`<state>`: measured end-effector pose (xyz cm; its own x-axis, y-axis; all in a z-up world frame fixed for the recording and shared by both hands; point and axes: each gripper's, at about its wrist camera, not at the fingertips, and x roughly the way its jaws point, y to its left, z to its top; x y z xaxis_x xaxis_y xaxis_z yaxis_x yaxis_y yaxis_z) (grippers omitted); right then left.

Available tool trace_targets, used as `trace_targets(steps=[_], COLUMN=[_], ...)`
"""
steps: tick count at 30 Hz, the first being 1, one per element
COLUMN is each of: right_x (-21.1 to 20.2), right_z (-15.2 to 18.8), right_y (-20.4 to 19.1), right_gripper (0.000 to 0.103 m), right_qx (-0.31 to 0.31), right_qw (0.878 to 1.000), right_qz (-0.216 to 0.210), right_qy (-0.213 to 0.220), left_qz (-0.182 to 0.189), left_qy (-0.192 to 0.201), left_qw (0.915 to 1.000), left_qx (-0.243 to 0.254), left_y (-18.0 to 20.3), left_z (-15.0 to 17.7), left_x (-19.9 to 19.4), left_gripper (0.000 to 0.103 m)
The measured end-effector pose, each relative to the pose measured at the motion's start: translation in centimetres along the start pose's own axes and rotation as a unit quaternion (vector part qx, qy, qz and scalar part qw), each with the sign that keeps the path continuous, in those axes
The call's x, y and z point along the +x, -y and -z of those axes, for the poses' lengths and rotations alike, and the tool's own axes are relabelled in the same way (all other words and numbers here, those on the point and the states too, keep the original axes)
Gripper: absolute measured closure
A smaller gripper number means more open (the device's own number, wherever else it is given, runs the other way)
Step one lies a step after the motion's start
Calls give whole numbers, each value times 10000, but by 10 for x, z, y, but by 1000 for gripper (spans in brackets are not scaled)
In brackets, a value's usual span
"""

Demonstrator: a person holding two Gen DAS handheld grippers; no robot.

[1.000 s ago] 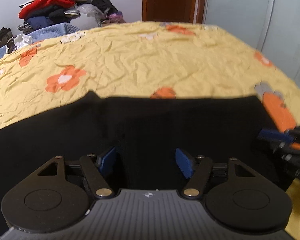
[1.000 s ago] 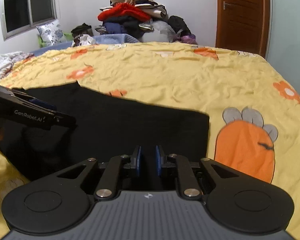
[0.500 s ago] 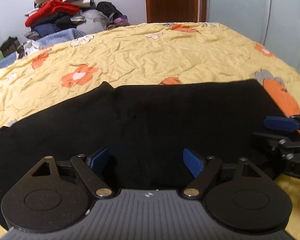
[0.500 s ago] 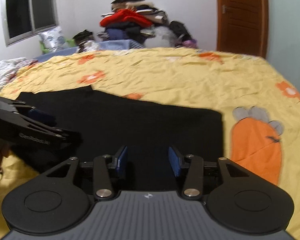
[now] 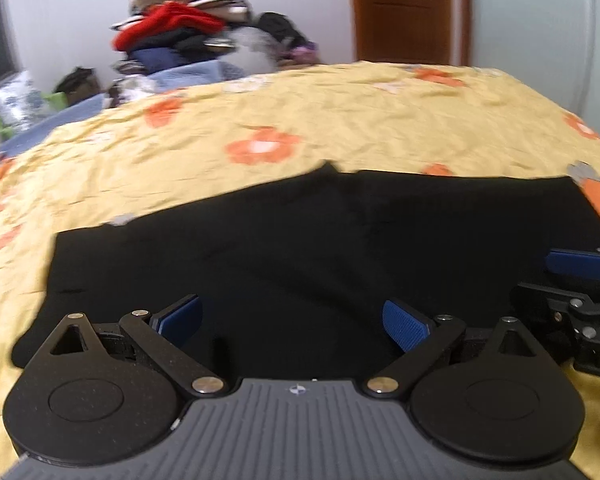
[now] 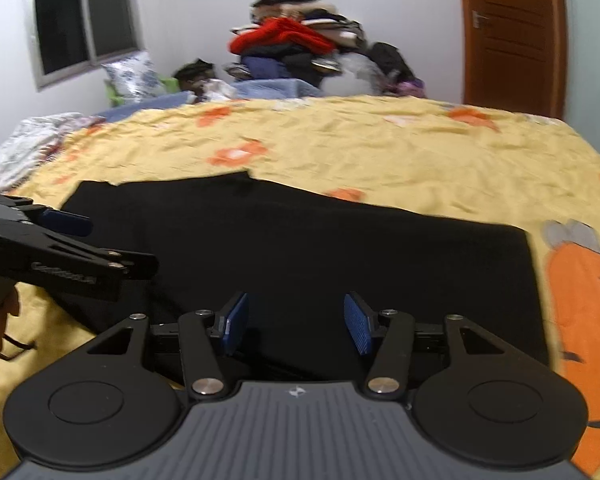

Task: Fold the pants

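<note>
— Where are we, would you say?

— We're in a bedroom at home. We're over a wide bed [image 6: 380,148] under a crumpled yellow bedsheet [image 5: 360,120] printed with orange flowers and a carrot figure.

— What else tells us that?

— Behind the bed we see a heap of clothes [image 6: 300,48] stacked high against a plain white wall, a red garment on top. There's a patterned pillow [image 6: 130,76] under a dark sliding window [image 6: 84,24], and a brown wooden door [image 6: 512,36] with a lever handle at the right.

— So nothing of a workshop or shop?

— All we see is household.
</note>
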<state>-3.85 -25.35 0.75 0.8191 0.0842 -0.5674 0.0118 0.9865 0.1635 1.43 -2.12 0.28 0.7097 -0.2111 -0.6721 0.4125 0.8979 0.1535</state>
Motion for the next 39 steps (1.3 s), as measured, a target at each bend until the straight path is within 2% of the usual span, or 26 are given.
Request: trace_targets(steps=[6, 9, 12, 15, 17, 20, 22, 24, 26, 28, 30, 31, 33, 36, 39], right_x=[23, 32, 31, 28, 30, 31, 30, 27, 25, 27, 31, 31, 27, 18, 21], right_z=[-11, -10, -8, -6, -3, -2, -3, -4, -6, -7, -6, -7, -10, -17, -21], right_y=[-37, -47, -47, -44, -42, -40, -41, -45, -50, -54, -57, -58, -60, -70, -96], right_gripper=[51, 51, 51, 47, 40, 39, 39, 39, 39, 39, 39, 39, 39, 39, 39], right_qx=[-329, -499, -432, -415, -466, -402, -420, -498, -567, -623, -711, -710, -653, -654, -968], right_qw=[9991, 9986, 9989, 9991, 9989, 9991, 9991, 9987, 9984, 9980, 9974, 9974, 9978, 9976, 9944], right_qz=[-269, -142, -138, -119, -56, -56, -23, 43, 35, 13, 20, 58, 95, -97, -405], right_qy=[-10, -97, -76, -52, -98, -85, -52, 31, 84, 61, -60, -56, 9, 193, 140], left_qz=[-472, -826, -1337, -1969, -2355, -2959, -3136, -2906, -2256, -1328, -692, -581, -671, -1411, -1674], left_qy=[-43, 30, 127, 182, 203, 218, 191, 191, 264, 167, 62, 12, -92, -365, -184], left_qw=[9978, 9943, 9882, 9779, 9698, 9536, 9482, 9552, 9707, 9862, 9925, 9940, 9965, 9892, 9856], left_qx=[-472, -670, -743, -673, -594, -515, -464, -532, -785, -974, -1005, -929, -497, 146, 116], left_y=[-55, -89, -125, -162, -188, -222, -238, -241, -229, -210, -189, -177, -153, -134, -151], left_z=[6, 8, 10, 12, 12, 9, 5, -1, -4, -7, -7, -6, 1, 17, 31], left_x=[-13, -26, -42, -56, -67, -81, -89, -95, -94, -77, -56, -46, -24, 2, -8], left_gripper=[4, 4, 4, 4, 4, 4, 4, 4, 3, 3, 3, 3, 3, 8, 5])
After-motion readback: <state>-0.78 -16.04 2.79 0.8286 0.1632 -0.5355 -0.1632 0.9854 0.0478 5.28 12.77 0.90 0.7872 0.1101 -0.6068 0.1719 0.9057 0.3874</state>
